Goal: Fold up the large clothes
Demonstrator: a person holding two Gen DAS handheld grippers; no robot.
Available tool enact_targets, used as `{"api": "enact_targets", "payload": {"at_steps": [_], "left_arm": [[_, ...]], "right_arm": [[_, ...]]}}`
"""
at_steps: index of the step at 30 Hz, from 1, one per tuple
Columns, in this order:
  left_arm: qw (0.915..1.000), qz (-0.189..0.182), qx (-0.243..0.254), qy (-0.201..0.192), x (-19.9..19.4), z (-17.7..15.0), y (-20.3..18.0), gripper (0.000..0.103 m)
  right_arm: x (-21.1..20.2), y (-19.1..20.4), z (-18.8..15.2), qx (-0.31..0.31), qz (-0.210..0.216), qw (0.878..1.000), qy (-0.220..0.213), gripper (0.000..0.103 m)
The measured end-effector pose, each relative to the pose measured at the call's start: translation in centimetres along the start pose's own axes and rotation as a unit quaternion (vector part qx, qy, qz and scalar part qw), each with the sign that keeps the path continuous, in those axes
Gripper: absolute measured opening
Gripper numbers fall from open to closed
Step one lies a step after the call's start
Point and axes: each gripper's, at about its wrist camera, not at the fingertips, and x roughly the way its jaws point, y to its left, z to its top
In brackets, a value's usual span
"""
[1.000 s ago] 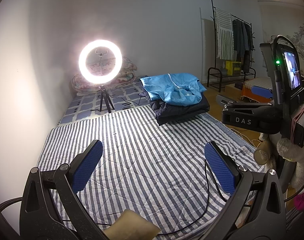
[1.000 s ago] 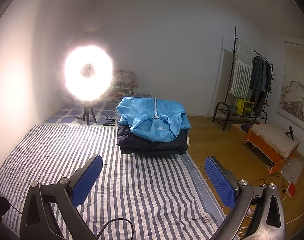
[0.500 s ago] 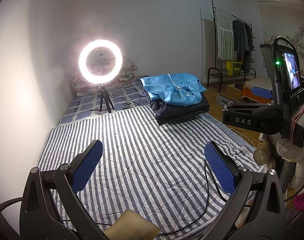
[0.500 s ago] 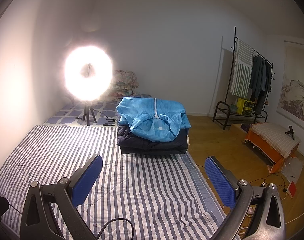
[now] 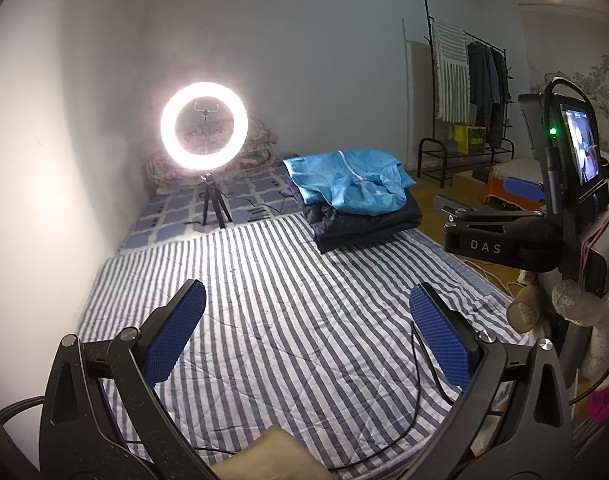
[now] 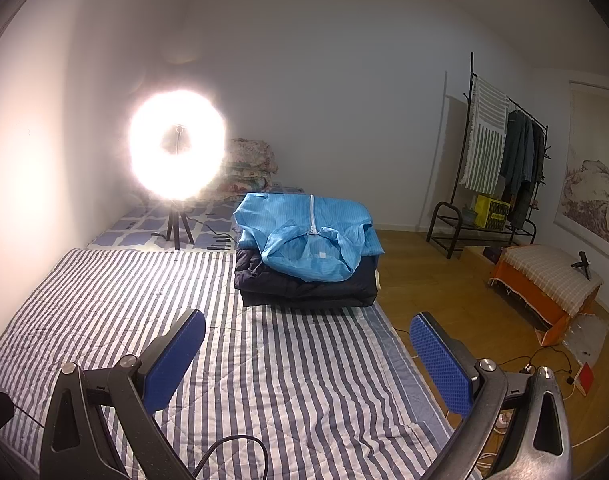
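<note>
Both the left tool (image 5: 306, 330) and the right tool (image 6: 307, 356) hover wide open, empty, above the striped bed sheet (image 6: 104, 300). The blue jacket (image 6: 308, 236) lies folded atop a dark garment (image 6: 304, 288) at the sheet's far edge.

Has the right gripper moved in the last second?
No. In the right wrist view, the right gripper frames the ring light and blue jacket exactly as before.

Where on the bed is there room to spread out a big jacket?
The striped sheet lies bare from the clothes pile to both open grippers, apart from a thin cable. It is crowded around the pile and the ring light.
</note>
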Motion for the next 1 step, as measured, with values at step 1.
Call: {"api": "enact_targets", "payload": {"at_steps": [1], "left_arm": [[1.0000,0.001,-0.005,-0.002,-0.13,-0.02,0.04,0.103]], "right_arm": [[0.03,-0.01,0.01,0.001,0.000,1.000,0.000,0.103]]}}
